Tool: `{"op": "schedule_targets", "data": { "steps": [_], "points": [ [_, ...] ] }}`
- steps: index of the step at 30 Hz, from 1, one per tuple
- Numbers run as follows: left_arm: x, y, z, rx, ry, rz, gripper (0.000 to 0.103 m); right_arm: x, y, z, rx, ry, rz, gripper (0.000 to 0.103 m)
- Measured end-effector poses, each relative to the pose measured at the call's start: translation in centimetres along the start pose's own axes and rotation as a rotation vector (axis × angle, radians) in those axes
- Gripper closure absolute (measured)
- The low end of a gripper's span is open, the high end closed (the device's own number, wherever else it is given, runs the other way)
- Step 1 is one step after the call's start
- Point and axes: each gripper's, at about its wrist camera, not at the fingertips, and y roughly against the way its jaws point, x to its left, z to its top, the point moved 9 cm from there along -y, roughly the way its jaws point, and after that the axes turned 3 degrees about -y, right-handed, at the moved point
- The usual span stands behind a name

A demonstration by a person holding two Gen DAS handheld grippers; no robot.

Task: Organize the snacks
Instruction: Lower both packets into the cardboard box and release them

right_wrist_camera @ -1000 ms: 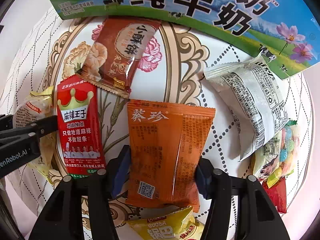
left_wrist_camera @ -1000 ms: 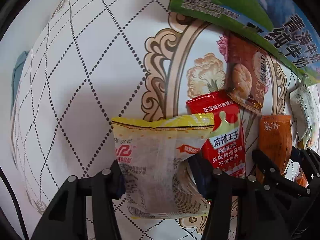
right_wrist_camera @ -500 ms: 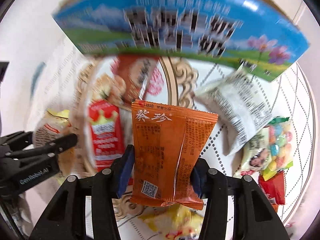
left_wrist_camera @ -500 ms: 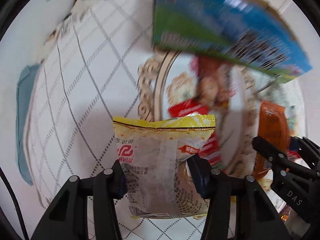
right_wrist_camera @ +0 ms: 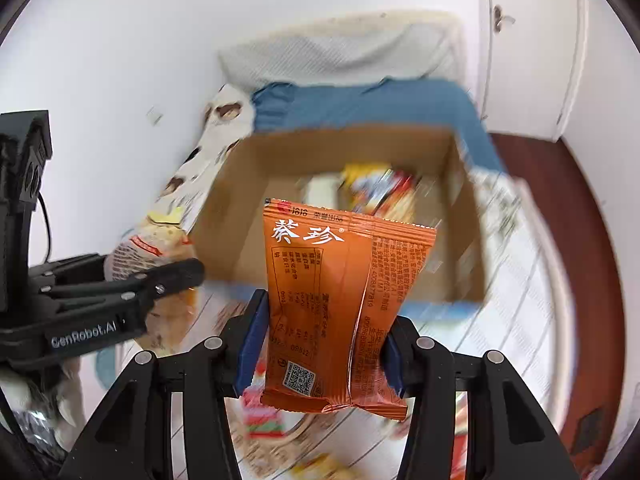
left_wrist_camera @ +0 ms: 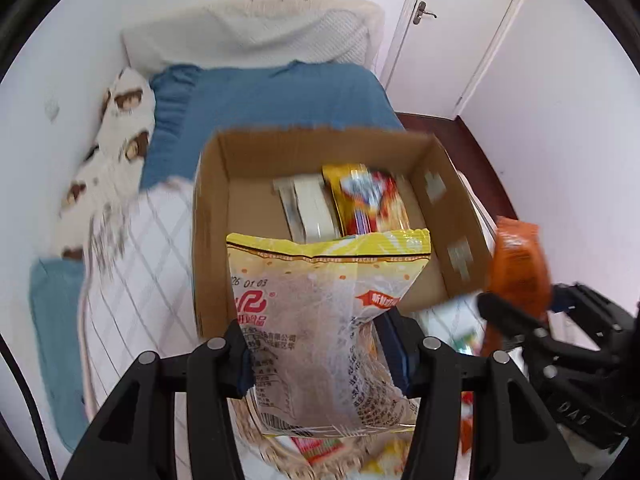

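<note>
My left gripper (left_wrist_camera: pixel 320 352) is shut on a yellow-topped clear snack packet (left_wrist_camera: pixel 320 320) and holds it up just in front of an open cardboard box (left_wrist_camera: pixel 212 232). My right gripper (right_wrist_camera: pixel 320 344) is shut on an orange snack packet (right_wrist_camera: pixel 340 304), held up before the same box (right_wrist_camera: pixel 464 224). The box holds a yellow-red packet (left_wrist_camera: pixel 366 196) and white packets (left_wrist_camera: pixel 308 208). The orange packet (left_wrist_camera: pixel 516 268) also shows at the right of the left wrist view. The left gripper's packet (right_wrist_camera: pixel 148 248) shows at the left of the right wrist view.
The box stands on a white quilted cloth (left_wrist_camera: pixel 132 264) with a blue blanket (left_wrist_camera: pixel 272 96) and a patterned pillow (left_wrist_camera: pixel 120 120) behind it. Other snack packets (right_wrist_camera: pixel 264 412) lie blurred below the grippers. A white door (left_wrist_camera: pixel 460 20) and dark wood floor (right_wrist_camera: pixel 580 240) are to the right.
Both grippers have risen from the snack pile with their packets and tilted up; the view now looks over the box's rim into its inside.
</note>
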Motion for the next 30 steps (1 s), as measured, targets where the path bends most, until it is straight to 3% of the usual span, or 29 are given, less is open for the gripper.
{"op": "schedule_targets", "data": {
  "steps": [8,14,16,18,20,30],
  "points": [
    [2.4,-6.8,8.3,0.035,0.009,0.074,0.052,-6.4,-6.9,8.5,0.082,-0.073,-0.054,0.050],
    [4.3,-11.8,11.2,0.074,0.026,0.103,0.052,-8.7,-13.5,10.2,0.180,-0.075,-0.097,0.050],
    [4.8,-13.0,11.6,0.078,0.033,0.109,0.045,-9.2,-16.1,10.6,0.230,-0.074,-0.116,0.049],
    [5.5,-14.0,12.1,0.081,0.036,0.125,0.022,-9.8,-18.0,10.6,0.263,-0.073,-0.147,0.044],
    [5.9,-14.6,12.2,0.084,0.035,0.143,0.016,-9.9,-18.7,10.7,0.260,-0.063,-0.165,0.019],
    [5.6,-13.9,11.9,0.017,0.025,0.137,0.015,-9.1,-18.9,10.5,0.250,-0.065,-0.158,0.013]
  ]
}}
